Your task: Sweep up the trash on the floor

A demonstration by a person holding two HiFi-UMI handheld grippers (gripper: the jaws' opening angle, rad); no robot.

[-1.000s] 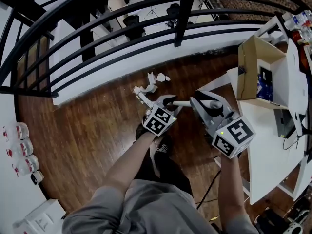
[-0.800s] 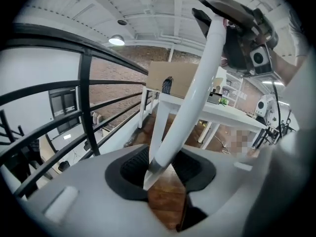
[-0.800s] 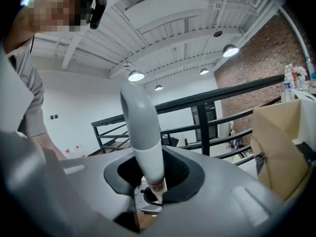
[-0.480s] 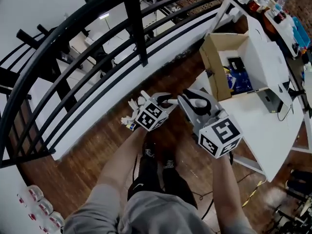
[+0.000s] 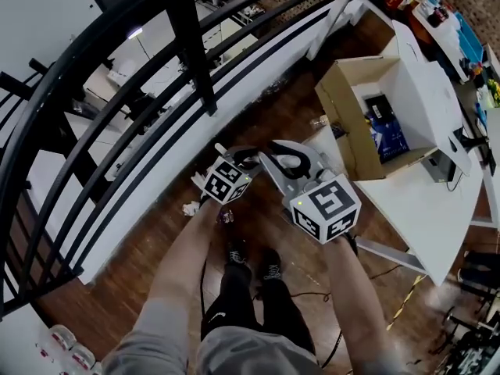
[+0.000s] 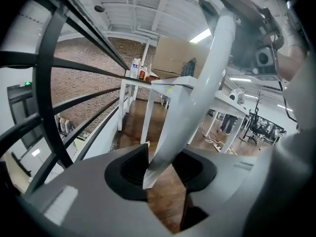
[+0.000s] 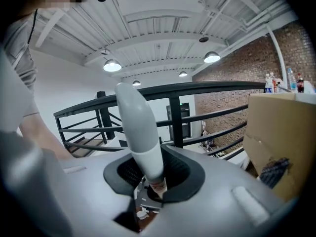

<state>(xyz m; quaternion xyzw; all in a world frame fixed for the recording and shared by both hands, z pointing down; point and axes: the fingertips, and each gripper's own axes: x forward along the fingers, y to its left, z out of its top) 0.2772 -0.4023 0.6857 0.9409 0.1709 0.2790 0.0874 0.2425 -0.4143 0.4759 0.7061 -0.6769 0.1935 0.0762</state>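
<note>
Bits of white crumpled trash [image 5: 191, 208] lie on the wooden floor by the railing's base, with a smaller scrap [image 5: 226, 216] near my shoes. My left gripper [image 5: 238, 158] is just right of and above them, shut on a flat white handle [image 6: 197, 93] that rises between its pads. My right gripper [image 5: 287, 161] sits close beside it, shut on a rounded grey-white handle [image 7: 140, 132]. Under the right jaws more scraps [image 7: 143, 214] show on the floor. The lower ends of both handles are hidden.
A black metal railing [image 5: 187, 61] runs across the left and top. To the right, an open cardboard box [image 5: 344, 127] rests on a white table [image 5: 422, 209]. Bottles [image 5: 66, 354] stand at the lower left, and cables [image 5: 406, 299] trail on the floor at the lower right.
Both grippers have swung together with their handles. The trash that lay just beyond the left gripper now lies to its lower left, and the box and table have come closer.
</note>
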